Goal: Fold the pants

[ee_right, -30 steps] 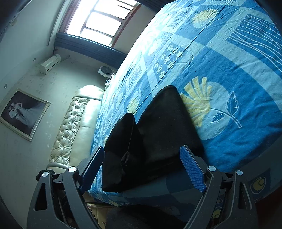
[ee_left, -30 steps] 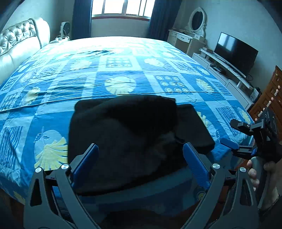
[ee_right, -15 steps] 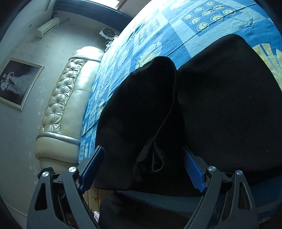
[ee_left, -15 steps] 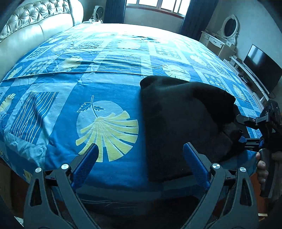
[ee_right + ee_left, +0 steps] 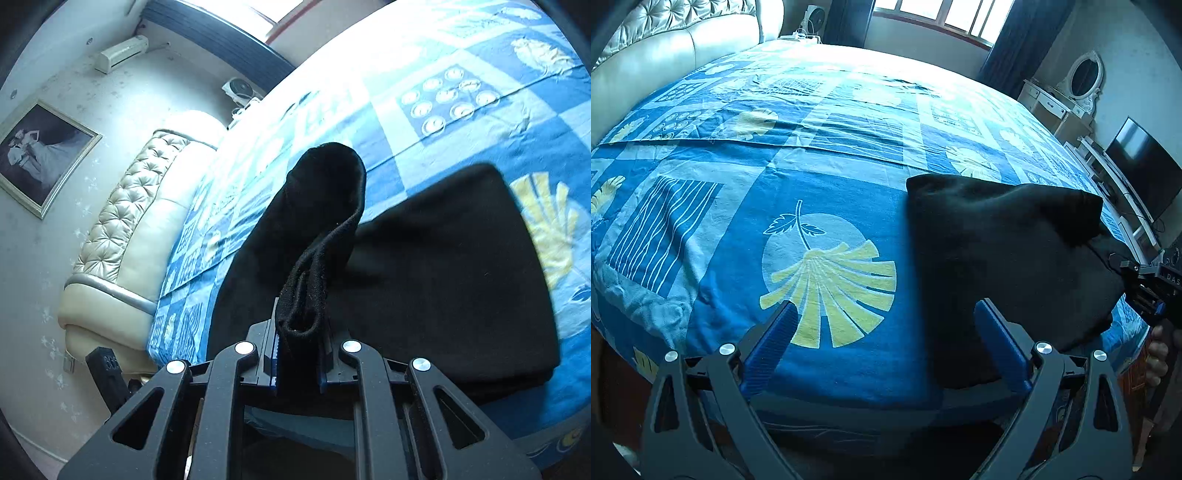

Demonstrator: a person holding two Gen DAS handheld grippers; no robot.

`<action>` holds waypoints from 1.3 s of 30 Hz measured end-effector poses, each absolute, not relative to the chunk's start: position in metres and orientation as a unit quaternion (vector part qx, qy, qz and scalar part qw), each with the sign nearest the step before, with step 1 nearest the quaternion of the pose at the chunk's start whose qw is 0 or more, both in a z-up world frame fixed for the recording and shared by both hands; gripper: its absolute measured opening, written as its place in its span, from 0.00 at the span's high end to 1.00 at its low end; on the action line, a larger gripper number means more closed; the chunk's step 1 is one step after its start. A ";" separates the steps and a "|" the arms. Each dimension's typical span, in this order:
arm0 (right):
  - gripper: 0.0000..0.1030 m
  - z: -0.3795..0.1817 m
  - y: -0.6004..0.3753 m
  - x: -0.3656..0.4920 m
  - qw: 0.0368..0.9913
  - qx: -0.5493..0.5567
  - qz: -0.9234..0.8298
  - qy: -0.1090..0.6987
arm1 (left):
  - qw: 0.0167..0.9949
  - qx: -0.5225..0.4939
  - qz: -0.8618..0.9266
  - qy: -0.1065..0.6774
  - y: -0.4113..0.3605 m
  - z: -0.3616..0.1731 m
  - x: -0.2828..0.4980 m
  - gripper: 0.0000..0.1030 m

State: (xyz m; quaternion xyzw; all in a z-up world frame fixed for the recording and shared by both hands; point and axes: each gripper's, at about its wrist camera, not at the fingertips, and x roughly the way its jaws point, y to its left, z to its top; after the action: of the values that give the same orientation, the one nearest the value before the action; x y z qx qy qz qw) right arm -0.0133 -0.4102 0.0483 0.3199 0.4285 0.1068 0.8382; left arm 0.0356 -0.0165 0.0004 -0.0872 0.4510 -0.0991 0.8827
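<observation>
The black pants (image 5: 1004, 266) lie folded near the front edge of the bed, at the right in the left wrist view. My left gripper (image 5: 882, 336) is open and empty, its right finger (image 5: 1001, 343) over the pants' near left corner. My right gripper (image 5: 298, 354) is shut on a bunched edge of the pants (image 5: 317, 229) and lifts it off the lower layer (image 5: 443, 288). It also shows at the right edge of the left wrist view (image 5: 1145, 288), pinching the pants' right side.
The bed has a blue patterned cover (image 5: 775, 192). A cream tufted headboard (image 5: 125, 221) stands at the left. A dresser with a mirror (image 5: 1067, 96) and a TV (image 5: 1141, 166) stand along the right wall. A framed picture (image 5: 40, 155) hangs on the wall.
My right gripper has closed on the pants' edge and raised it. My left gripper has swung left, away from the pants, and stays open.
</observation>
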 end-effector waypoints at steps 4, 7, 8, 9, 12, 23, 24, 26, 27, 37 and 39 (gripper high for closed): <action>0.86 0.038 -0.446 -0.029 0.837 0.327 0.068 0.434 | 0.874 -0.103 -0.111 0.462 -0.020 -0.006 0.038 0.07; 0.86 0.014 -0.465 -0.038 0.825 0.340 0.040 0.450 | 0.872 -0.093 -0.119 0.466 -0.028 -0.010 0.037 0.07; 0.86 0.005 -0.469 -0.040 0.821 0.346 0.034 0.454 | 0.872 -0.089 -0.121 0.466 -0.031 -0.011 0.035 0.07; 0.86 -0.003 -0.472 -0.041 0.815 0.355 0.031 0.456 | 0.872 -0.085 -0.124 0.467 -0.034 -0.011 0.034 0.07; 0.86 -0.009 -0.472 -0.043 0.810 0.368 0.033 0.455 | 0.872 -0.077 -0.129 0.466 -0.037 -0.011 0.032 0.07; 0.86 -0.011 -0.478 -0.047 0.805 0.381 0.036 0.454 | 0.874 -0.078 -0.117 0.466 -0.031 -0.012 0.035 0.07; 0.86 -0.011 -0.478 -0.046 0.805 0.380 0.036 0.454 | 0.874 -0.077 -0.116 0.466 -0.031 -0.012 0.035 0.07; 0.86 -0.011 -0.479 -0.047 0.805 0.381 0.036 0.454 | 0.874 -0.075 -0.116 0.465 -0.032 -0.012 0.035 0.07; 0.86 -0.012 -0.480 -0.046 0.804 0.384 0.037 0.454 | 0.875 -0.074 -0.115 0.465 -0.032 -0.012 0.034 0.07; 0.86 -0.019 -0.491 -0.047 0.798 0.397 0.044 0.452 | 0.877 -0.059 -0.113 0.464 -0.036 -0.013 0.033 0.07; 0.86 -0.021 -0.493 -0.047 0.796 0.401 0.046 0.451 | 0.877 -0.056 -0.113 0.463 -0.037 -0.013 0.032 0.07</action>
State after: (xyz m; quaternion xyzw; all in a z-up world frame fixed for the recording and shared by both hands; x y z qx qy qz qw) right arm -0.0465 -0.4933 -0.0209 0.4006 0.4512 0.0457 0.7962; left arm 0.0317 -0.0373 -0.0130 -0.0561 0.4633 -0.1129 0.8772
